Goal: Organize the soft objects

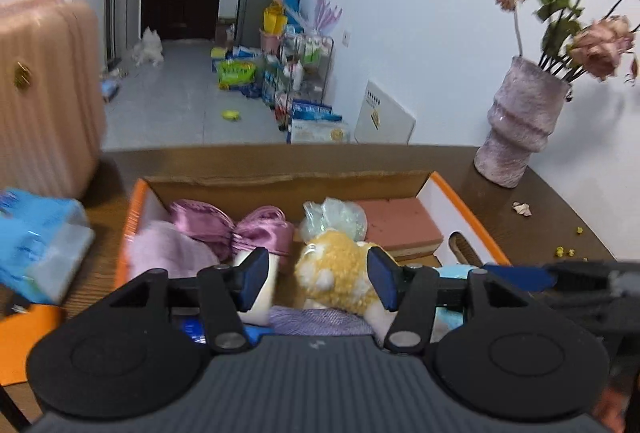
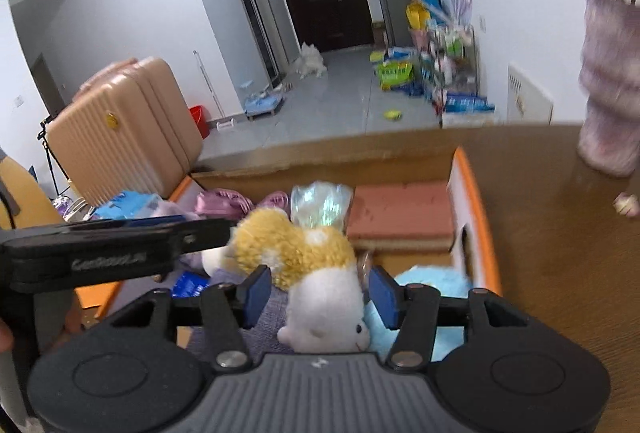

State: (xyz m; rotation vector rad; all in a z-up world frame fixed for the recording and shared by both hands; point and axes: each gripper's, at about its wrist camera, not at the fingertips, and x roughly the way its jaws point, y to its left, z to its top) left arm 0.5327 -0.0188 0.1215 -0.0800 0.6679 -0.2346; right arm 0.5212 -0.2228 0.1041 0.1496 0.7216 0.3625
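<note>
Both grippers hang over the box, jaws let go and gripping nothing — the left gripper and the right gripper each have the plush dog loose between their pads. It lies near the box's front edge. Next, I think, pull back gently — don't snag its fur.

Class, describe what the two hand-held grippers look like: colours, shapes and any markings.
Each hand-held gripper, left and right, has a ribbed grey body, two round black discs, black linkage bars with silver pivot pins and flat blue finger pads. In the right wrist view, the left one's black side bears pale lettering, too blurred to read.
</note>
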